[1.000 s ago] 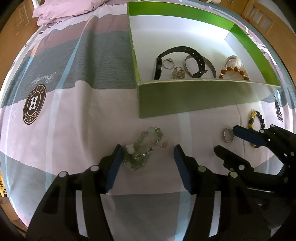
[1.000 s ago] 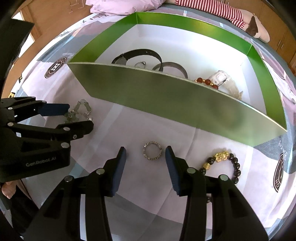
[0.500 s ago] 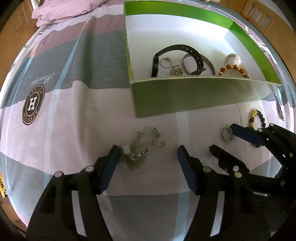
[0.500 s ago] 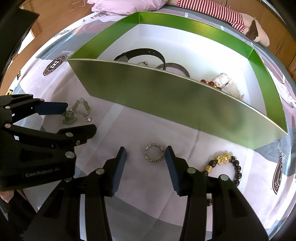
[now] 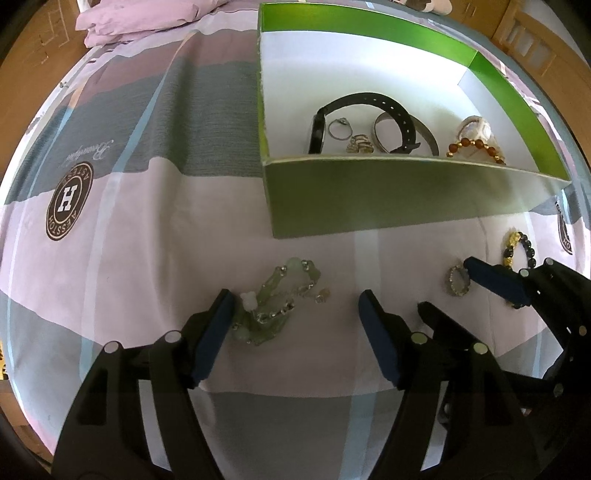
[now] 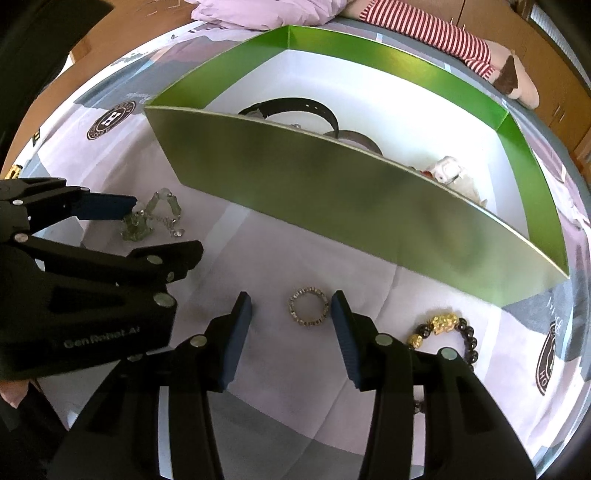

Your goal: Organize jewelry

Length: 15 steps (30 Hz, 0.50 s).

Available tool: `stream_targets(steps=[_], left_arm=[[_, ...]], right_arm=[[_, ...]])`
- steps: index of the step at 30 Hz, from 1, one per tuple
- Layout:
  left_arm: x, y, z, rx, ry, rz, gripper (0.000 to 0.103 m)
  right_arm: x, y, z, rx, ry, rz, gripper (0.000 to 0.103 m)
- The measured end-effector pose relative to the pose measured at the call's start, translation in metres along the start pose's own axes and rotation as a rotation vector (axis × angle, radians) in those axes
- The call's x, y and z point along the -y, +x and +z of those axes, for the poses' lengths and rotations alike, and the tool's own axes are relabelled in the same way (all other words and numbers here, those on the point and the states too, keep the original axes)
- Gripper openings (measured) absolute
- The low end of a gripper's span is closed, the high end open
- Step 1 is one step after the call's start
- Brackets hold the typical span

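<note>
box green, white inside | bedsheet pink-grey striped

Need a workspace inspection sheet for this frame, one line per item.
Surface: striped bedsheet, logo prints.
Job's things: green box holds watch, bangle, rings, amber beads; still on the sheet are the green bracelet, small ring and black-gold bracelet.
Clutter: nothing seen.
Grippers: left gripper jaws open around green bracelet; right gripper jaws open around small ring.
Cables: nothing seen.
Surroundings: pillow, wooden furniture.
</note>
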State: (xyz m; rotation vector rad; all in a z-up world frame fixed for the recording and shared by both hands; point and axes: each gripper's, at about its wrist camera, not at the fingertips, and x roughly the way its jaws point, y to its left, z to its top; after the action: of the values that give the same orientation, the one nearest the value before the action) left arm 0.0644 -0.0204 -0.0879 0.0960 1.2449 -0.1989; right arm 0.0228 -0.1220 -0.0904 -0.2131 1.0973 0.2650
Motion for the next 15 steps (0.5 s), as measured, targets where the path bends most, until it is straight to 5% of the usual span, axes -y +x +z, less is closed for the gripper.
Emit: stream_targets(steps=[15], left_arm=[[0.0017, 0.0043, -0.0002, -0.005, -0.006, -0.003, 0.076]], right_arm=[[-0.0018, 0.0027, 0.0005, 0.032, 0.011, -0.010, 0.051]])
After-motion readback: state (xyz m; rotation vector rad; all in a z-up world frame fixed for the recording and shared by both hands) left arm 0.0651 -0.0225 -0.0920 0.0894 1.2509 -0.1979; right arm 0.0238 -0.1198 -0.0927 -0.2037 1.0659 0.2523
